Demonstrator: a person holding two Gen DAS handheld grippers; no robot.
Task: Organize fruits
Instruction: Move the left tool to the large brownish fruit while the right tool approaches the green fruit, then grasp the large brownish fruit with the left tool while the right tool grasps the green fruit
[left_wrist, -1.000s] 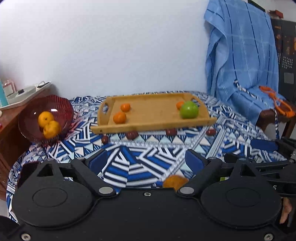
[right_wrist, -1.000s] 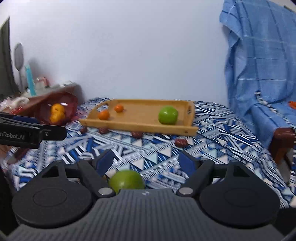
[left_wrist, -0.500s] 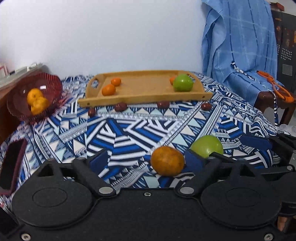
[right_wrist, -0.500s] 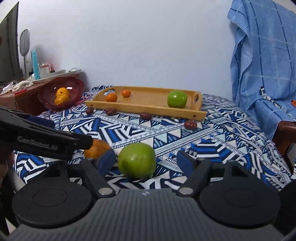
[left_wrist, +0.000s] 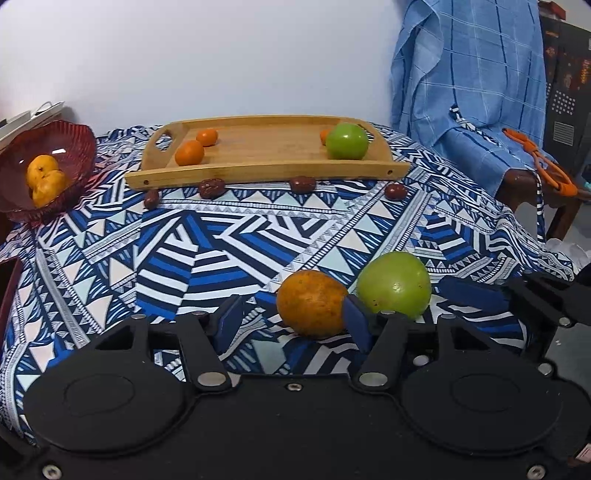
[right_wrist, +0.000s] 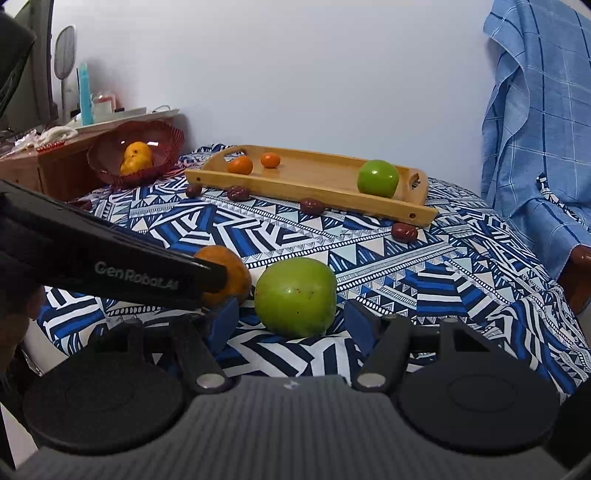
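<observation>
A red ribbed bowl (left_wrist: 51, 147) sits at the far left edge of a counter covered by a blue, white and black geometric cloth (left_wrist: 221, 251), and it holds two yellow-orange citrus fruits (left_wrist: 44, 179). To its right, at the back of the counter, lies a long wooden tray (left_wrist: 266, 147) with cut-out handles; two small oranges (left_wrist: 189, 152) rest near its left end and a green apple on the tray (left_wrist: 346, 141) sits near its right end, with another small orange partly hidden behind it. Four dark red dates (left_wrist: 211, 187) lie on the cloth in a loose row just in front of the tray. In the foreground, the left claw (left_wrist: 291, 319) points down toward a large orange (left_wrist: 312, 303) lying on the cloth; its jaws are closing, the orange is between the blue pads, the right pad looks to be against the fruit and the left pad is apart from it. Just right of the orange, nearly touching it, lies a large green apple (right_wrist: 295, 295), also on the cloth. The right claw (right_wrist: 290, 321) has this apple between its blue pads; its jaws are closing too, with visible gaps on both sides. At the far right a blue checked cloth (left_wrist: 469, 81) hangs over a wooden chair (left_wrist: 532, 184), where an orange plastic object (left_wrist: 543, 162) lies.
</observation>
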